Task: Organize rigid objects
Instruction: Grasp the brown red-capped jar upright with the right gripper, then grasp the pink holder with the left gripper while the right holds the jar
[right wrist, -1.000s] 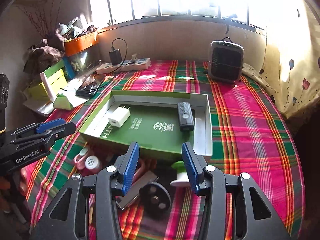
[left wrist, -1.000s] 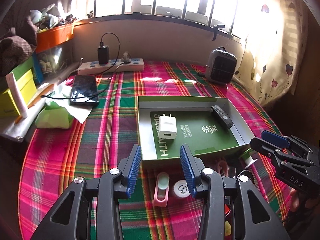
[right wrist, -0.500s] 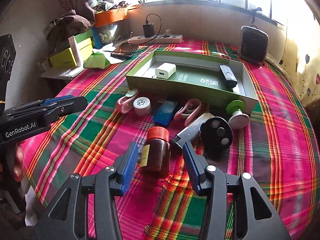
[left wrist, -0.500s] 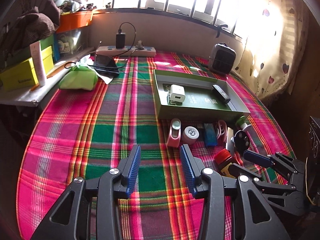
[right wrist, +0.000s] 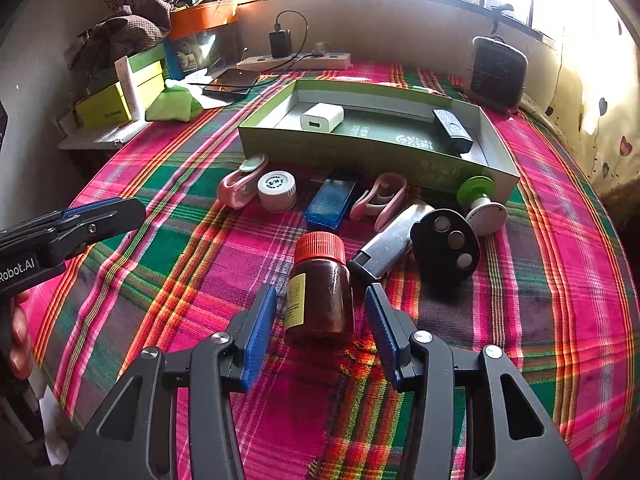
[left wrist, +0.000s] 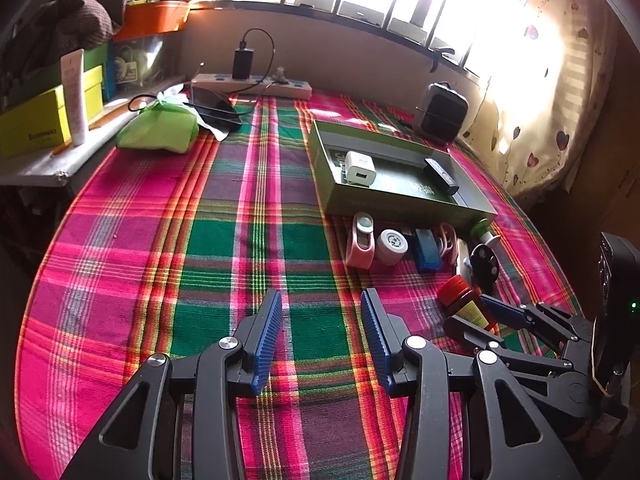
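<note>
Two items lie in the green box [right wrist: 280, 142]: a white charger [right wrist: 322, 117] and a black remote [right wrist: 452, 129]. About eight more cluster before it on the counter [left wrist: 224, 248], though overlap blurs the count. The brown bottle [right wrist: 319, 292] lies flat, red cap toward the box, between the right hand-held gripper [right wrist: 321, 320]'s wide-apart fingers, untouched. The left hand-held gripper [left wrist: 321, 334], also wide, hangs over bare plaid with free room leftward.

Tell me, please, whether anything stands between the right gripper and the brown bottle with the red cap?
Nothing visible does. The right gripper has its jaws open on either side of the brown bottle, with only bare tablecloth in the gaps. The nearest other thing, the silver clip, lies beyond the bottle to its right.
</note>
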{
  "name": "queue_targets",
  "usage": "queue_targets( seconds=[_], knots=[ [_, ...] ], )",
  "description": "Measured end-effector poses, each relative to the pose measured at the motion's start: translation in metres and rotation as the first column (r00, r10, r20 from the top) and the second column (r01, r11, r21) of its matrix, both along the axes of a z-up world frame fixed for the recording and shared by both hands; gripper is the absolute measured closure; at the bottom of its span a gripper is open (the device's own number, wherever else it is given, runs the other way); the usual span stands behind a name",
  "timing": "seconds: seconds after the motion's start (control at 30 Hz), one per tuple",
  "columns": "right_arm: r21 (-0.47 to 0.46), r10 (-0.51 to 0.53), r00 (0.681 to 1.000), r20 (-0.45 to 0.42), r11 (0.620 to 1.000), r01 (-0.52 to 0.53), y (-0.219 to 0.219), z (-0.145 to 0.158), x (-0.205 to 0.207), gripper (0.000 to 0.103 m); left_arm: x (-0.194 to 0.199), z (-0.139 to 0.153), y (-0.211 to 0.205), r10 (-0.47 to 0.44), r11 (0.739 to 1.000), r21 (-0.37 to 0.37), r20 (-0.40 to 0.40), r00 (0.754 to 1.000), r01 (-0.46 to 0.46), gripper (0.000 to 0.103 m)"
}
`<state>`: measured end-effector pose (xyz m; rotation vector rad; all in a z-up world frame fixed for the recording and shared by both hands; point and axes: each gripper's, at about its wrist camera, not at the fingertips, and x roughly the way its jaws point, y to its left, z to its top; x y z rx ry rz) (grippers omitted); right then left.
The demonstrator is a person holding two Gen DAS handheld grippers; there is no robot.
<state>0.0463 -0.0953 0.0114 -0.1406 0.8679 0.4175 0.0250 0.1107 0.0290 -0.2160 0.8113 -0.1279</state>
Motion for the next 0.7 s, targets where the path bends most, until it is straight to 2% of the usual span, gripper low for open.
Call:
queue_targets(
  seconds=[0.1, 0.37, 0.53, 0.7],
  knots=[
    [-0.011, -0.008, 1.000, 0.008, 1.000, 0.009, 0.002, -0.001, -0.002, 0.069, 0.003, -0.002, 0.003, -0.005, 1.000, -0.011, -0.003, 1.000, 0.005, 0.063],
    [0.006, -0.011, 0.999, 0.041, 1.000, 0.011, -0.012, 0.005, -0.011, 0.070, 0.025, -0.004, -0.008, -0.037, 0.999, -0.019, -0.031, 0.999, 0.037, 0.063],
    [0.032, -0.026, 0.997, 0.077, 0.999, 0.023, -0.033, 0.015, -0.019, 0.070, 0.043, -0.002, -0.032, -0.099, 0.995, 0.008, -0.047, 0.994, 0.100, 0.063],
    [0.064, -0.095, 0.991, 0.089, 0.994, 0.089, -0.066, 0.023, -0.019, 0.070, 0.062, -0.007, -0.049, -0.113, 0.991, 0.061, -0.067, 0.991, 0.117, 0.063]
  ],
)
